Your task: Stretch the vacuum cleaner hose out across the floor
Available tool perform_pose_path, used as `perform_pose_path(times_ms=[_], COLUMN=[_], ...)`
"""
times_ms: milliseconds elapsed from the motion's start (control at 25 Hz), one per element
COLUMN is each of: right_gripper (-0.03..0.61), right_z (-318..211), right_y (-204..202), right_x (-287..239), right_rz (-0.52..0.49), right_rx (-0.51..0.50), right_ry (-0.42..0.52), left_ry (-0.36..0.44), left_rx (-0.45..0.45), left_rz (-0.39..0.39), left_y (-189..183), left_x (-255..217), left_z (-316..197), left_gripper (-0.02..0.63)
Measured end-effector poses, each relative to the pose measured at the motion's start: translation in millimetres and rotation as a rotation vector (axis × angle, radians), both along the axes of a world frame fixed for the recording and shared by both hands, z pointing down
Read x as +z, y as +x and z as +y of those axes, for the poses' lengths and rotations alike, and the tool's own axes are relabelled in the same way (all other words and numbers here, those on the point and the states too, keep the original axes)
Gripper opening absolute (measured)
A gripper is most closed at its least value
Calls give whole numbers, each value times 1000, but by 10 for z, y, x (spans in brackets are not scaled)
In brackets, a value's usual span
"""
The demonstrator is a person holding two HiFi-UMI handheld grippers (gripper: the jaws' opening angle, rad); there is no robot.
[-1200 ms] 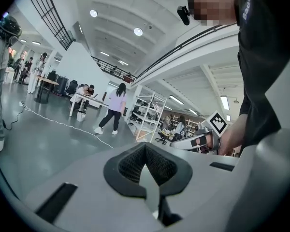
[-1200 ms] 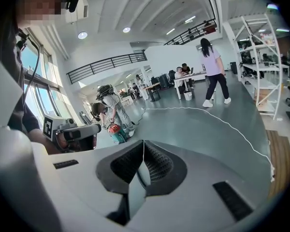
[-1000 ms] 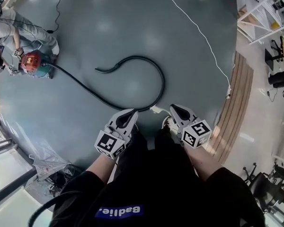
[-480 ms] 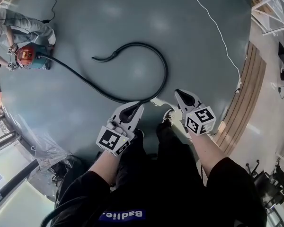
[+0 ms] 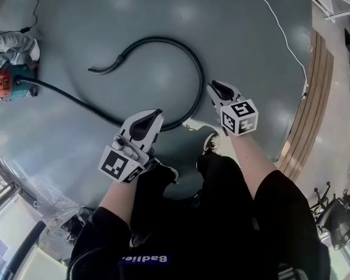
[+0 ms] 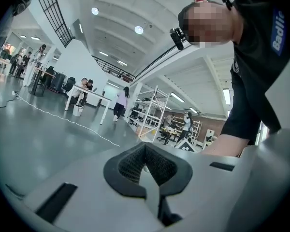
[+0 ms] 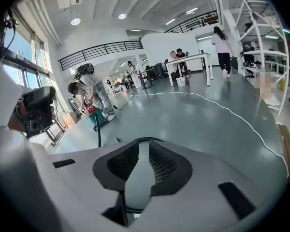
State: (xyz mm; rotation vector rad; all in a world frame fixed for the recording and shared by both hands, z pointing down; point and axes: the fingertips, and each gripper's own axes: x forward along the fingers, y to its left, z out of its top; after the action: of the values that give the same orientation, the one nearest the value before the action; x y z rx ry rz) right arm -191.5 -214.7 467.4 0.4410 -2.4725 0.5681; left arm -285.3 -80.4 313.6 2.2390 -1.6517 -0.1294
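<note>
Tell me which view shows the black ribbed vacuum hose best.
The head view: the black ribbed vacuum hose lies curled on the grey floor, nearly its whole length visible. The right gripper view catches only a short stretch; the left gripper view shows none.

Right gripper (image 7: 141,151): jaws a narrow slit apart, just been opening; nothing between them, only grey floor (image 7: 193,120) shows in the gap.
Hose (image 7: 98,130): black, runs from the vacuum cleaner (image 7: 92,114) toward the jaws, curves just beyond their tips.
Person (image 7: 89,88): bent over the vacuum cleaner.
White cable (image 7: 222,108): lies across the floor, well right of the hose.
Background: table (image 7: 188,58) with people seated; white shelving (image 7: 261,18) far right.
</note>
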Motion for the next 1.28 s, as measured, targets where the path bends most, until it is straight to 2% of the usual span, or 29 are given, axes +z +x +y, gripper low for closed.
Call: perform_pose_path(times_ms=[240,400,560,680,840,920,1280], right_gripper=[79,147,177,188,190,196,192], right_z=[-480,-822,-1002,-1158,-1424,-1414,-1446], right_y=[-46,12,-169,-235,-127,-181,-516], right_x=[1675,2796,3747,4317,4808,4980,5106], right_rz=[80,198,341,445,523,525,580], right_rx=[-35,-86,-166,-172,-166,-168,-147], right_ry=[38,58,83,76,84,41,-20], left_ry=[24,-3,-52,-101,-172,-207,-277], left_rx=[43,84,99,86,85,85,125], left_rz=[8,-5,-60,-68,-59,-54,-76], left_y=[-65,88,84,181,579,667,619], left_x=[1486,2412,3054,3357,3695,3851,4173], left_z=[-332,-562,-599,-488,-343,-248,-51], left_gripper=[-4,-3,-3,-4,-3,-3,-2])
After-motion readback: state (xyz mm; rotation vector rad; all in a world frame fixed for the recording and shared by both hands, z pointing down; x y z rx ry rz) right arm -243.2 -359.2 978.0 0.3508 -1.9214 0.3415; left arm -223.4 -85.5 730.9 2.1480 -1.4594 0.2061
